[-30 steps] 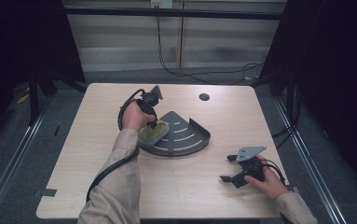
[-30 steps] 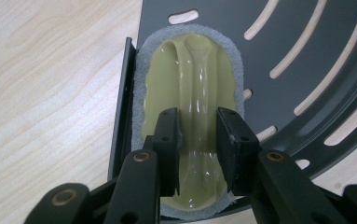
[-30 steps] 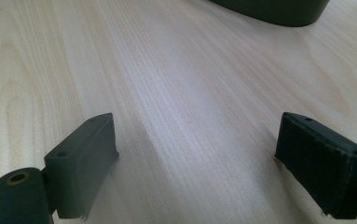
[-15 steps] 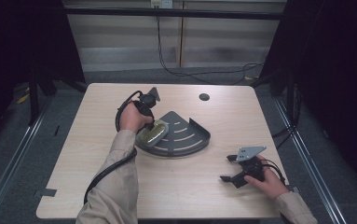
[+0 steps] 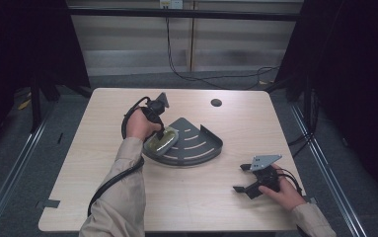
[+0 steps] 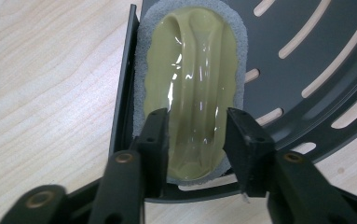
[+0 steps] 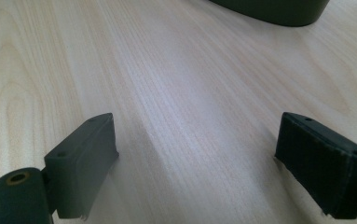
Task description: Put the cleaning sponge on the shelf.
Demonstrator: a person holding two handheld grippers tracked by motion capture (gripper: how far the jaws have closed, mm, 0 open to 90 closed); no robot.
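A yellow-green scrubbing pad (image 6: 190, 70) with a grey foam rim lies flat in the left corner of a dark slotted corner tray (image 6: 316, 46). My left gripper (image 6: 197, 121) points down over the pad's near end. Its jaws have just been opening and now stand either side of the pad's raised middle ridge without pressing it. From above, the pad (image 5: 161, 140) rests against the tray's (image 5: 211, 143) left wall under the left gripper (image 5: 164, 134). My right gripper (image 5: 239, 177) rests low over bare table at the front right, open and holding nothing (image 7: 197, 123).
A small dark round spot (image 5: 216, 102) sits on the table behind the tray. The left gripper's black cable (image 5: 115, 180) loops along the sleeve. The tray's curved front wall (image 7: 278, 11) lies ahead of the right gripper, with bare wood between them.
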